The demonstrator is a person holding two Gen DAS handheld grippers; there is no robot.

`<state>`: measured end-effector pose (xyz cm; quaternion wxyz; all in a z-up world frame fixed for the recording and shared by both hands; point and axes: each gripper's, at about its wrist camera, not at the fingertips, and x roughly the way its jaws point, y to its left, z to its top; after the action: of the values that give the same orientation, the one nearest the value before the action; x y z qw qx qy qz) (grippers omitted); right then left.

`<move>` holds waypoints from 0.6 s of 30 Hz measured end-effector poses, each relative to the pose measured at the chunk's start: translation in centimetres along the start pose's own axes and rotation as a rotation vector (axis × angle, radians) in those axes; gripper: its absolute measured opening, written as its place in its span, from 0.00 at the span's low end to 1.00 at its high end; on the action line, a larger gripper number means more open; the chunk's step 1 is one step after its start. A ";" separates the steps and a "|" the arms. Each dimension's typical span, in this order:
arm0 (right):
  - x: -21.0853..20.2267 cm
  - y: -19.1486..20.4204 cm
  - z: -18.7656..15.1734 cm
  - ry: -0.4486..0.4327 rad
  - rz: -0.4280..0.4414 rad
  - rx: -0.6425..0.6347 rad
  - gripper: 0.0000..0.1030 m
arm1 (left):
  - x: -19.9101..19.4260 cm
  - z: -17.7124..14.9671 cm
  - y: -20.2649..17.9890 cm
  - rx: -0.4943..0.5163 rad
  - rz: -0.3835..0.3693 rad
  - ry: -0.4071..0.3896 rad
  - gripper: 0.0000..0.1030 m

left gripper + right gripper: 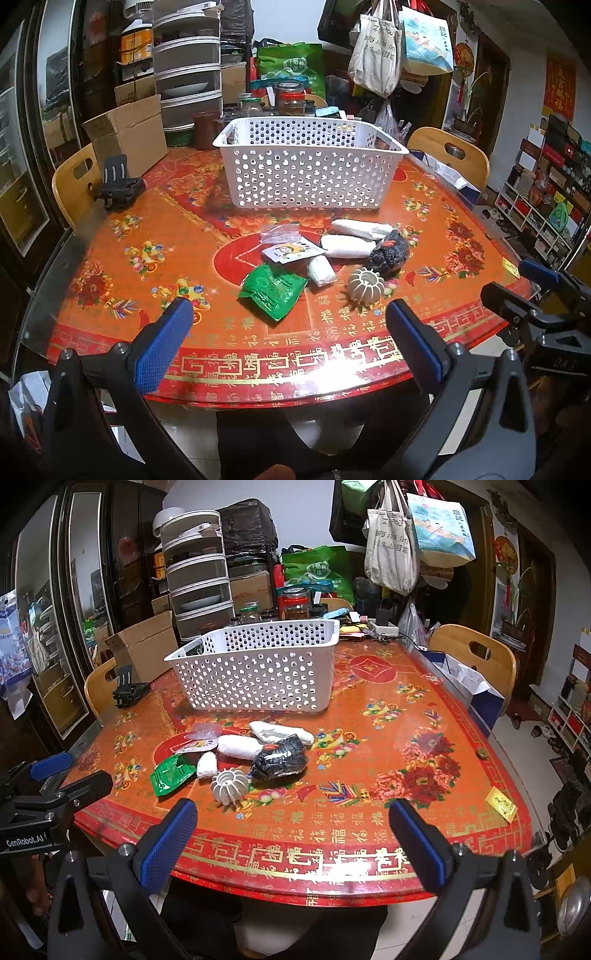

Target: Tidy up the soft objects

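Note:
A white perforated basket [308, 173] [258, 672] stands empty at the table's middle. In front of it lie a green packet [273, 290] [170, 773], a small printed pouch [290, 252], three white rolled cloths [360, 228] [280, 732], a dark knitted piece [389, 253] [280, 762] and a white ribbed ball [365, 286] [229, 784]. My left gripper [291, 332] is open and empty over the near table edge. My right gripper [295, 827] is open and empty, to the right of the left one.
A cardboard box [129, 133] and a black phone stand [118, 184] sit at the table's left. Jars [291, 98] and stacked drawers [184, 70] stand behind the basket. Wooden chairs [448, 155] flank the table. Bags hang at the back right.

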<state>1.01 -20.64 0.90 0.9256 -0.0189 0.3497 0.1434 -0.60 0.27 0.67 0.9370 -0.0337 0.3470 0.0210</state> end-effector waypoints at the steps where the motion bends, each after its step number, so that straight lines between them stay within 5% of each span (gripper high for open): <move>1: 0.0 0.0 0.0 0.000 0.000 0.000 1.00 | -0.1 0.0 0.0 0.001 0.001 0.000 1.00; 18: 0.0 0.0 0.0 0.000 0.000 0.002 1.00 | -0.3 0.0 -0.1 0.003 0.000 0.000 1.00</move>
<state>0.98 -20.62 0.86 0.9256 -0.0180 0.3498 0.1433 -0.82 0.18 0.85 0.9371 -0.0323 0.3471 0.0203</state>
